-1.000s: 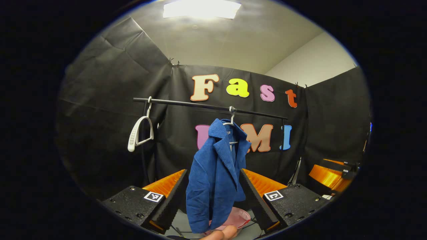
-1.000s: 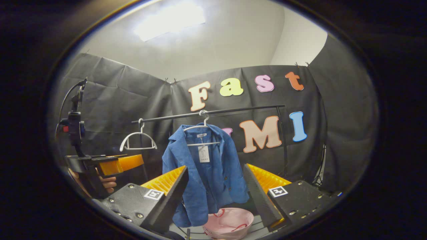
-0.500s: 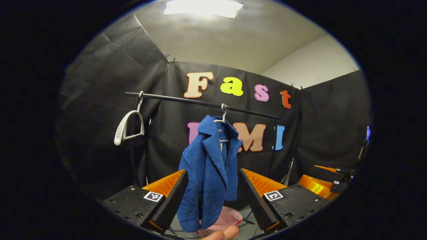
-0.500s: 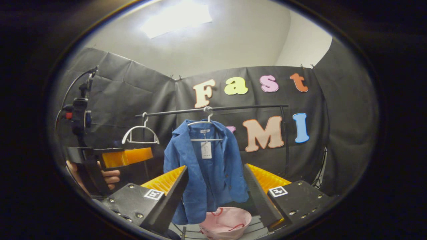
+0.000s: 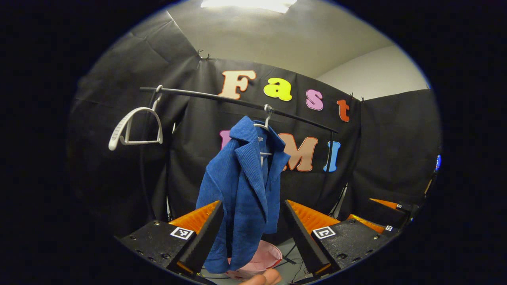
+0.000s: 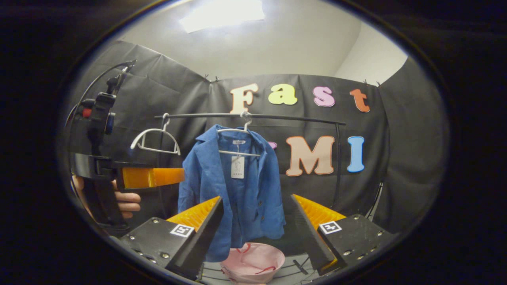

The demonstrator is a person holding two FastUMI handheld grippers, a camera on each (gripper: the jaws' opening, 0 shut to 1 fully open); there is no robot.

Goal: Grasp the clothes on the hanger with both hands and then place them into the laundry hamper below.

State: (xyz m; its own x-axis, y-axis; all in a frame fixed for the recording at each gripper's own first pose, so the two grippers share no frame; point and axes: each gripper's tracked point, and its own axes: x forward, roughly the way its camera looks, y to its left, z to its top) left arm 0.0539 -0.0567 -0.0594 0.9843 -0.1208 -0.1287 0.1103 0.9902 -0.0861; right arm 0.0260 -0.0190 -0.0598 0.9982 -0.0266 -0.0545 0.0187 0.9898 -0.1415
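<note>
A blue corduroy jacket (image 5: 243, 190) (image 6: 233, 190) hangs on a white hanger (image 6: 237, 130) from a black rail (image 5: 237, 102) (image 6: 277, 116). Below it stands a pink laundry hamper (image 6: 253, 263) (image 5: 261, 259). My left gripper (image 5: 251, 221) is open, with the jacket's lower part between its fingers in the picture but farther off. My right gripper (image 6: 257, 215) is open too, short of the jacket's front. In the right gripper view the left gripper (image 6: 130, 178) is held by a hand (image 6: 124, 200) left of the jacket.
An empty white hanger (image 5: 134, 126) (image 6: 154, 138) hangs at the rail's left end. The rack's upright post (image 6: 336, 166) stands at the right. Black cloth walls close the booth behind and at both sides. The right gripper's tips (image 5: 390, 215) show at the far right of the left gripper view.
Both grippers have come closer to the jacket, which looms larger and higher in each view. Both stay open. The held left gripper has risen in the right gripper view.
</note>
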